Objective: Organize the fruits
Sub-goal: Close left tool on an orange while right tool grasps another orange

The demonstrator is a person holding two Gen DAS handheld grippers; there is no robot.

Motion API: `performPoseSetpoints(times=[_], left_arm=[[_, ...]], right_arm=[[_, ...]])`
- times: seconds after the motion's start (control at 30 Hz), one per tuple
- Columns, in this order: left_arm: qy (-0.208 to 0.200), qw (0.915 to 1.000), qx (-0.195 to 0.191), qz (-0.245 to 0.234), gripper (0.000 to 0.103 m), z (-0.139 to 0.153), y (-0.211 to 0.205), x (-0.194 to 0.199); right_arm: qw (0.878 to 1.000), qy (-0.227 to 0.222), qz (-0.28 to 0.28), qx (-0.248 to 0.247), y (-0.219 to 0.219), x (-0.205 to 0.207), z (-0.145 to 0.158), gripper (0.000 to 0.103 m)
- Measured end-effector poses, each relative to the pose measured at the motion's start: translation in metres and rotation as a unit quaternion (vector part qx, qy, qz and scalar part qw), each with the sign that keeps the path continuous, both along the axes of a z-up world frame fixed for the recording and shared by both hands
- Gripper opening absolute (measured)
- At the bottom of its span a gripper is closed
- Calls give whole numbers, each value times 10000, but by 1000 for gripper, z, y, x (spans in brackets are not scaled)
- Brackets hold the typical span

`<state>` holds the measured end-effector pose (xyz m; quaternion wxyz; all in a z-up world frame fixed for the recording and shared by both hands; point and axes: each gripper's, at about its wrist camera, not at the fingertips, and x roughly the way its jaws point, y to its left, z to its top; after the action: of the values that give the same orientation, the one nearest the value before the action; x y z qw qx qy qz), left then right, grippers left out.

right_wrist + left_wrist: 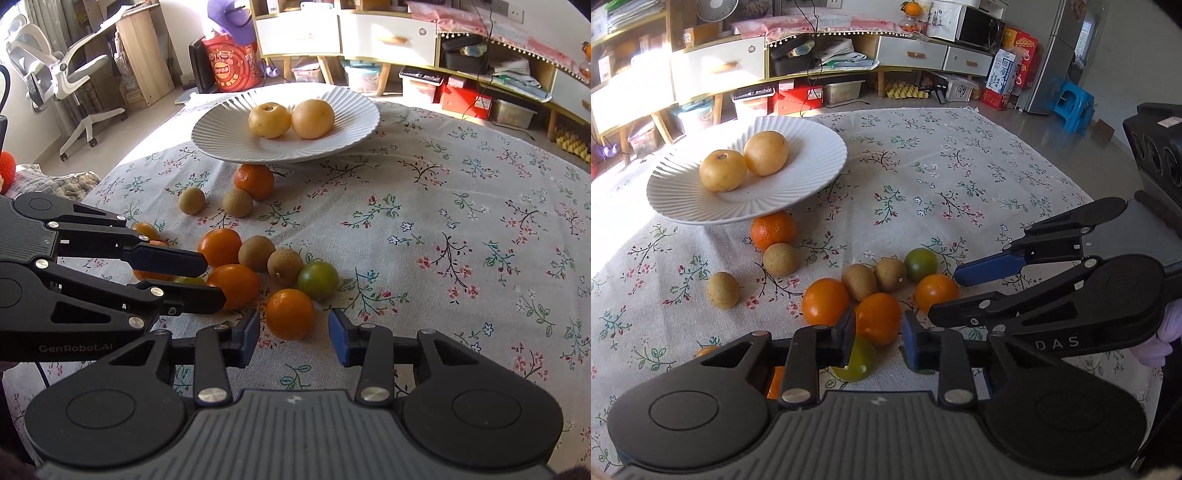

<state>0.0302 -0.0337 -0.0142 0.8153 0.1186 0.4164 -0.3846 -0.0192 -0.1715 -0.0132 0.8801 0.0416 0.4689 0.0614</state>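
My left claw [879, 334] is pinched almost closed on a yellow-green tomato [855, 363]. My right claw [294, 334] stands open around an orange tomato [290, 314], pads not touching. I should centre it, squeeze gently, then lift toward the far plate [214, 125] on the surface [443, 221].

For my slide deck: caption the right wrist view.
Right tongs straddle an orange tomato on the floral cloth; two pears sit on the plate.

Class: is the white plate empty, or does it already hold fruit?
Not empty: the white plate holds two yellow fruits side by side; all the other fruit lies on the tablecloth.
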Motion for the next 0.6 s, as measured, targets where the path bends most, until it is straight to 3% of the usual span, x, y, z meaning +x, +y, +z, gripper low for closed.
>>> performPoseSetpoints(times=[0.2, 0.6], left_arm=[[2, 9999, 167, -19, 13, -4, -6, 3], [139, 9998, 100, 30, 15, -5, -7, 8]], right_arm=[[10000, 61, 5, 18, 0, 2, -2, 33], [9998, 155, -66, 73, -4, 5, -6, 28]])
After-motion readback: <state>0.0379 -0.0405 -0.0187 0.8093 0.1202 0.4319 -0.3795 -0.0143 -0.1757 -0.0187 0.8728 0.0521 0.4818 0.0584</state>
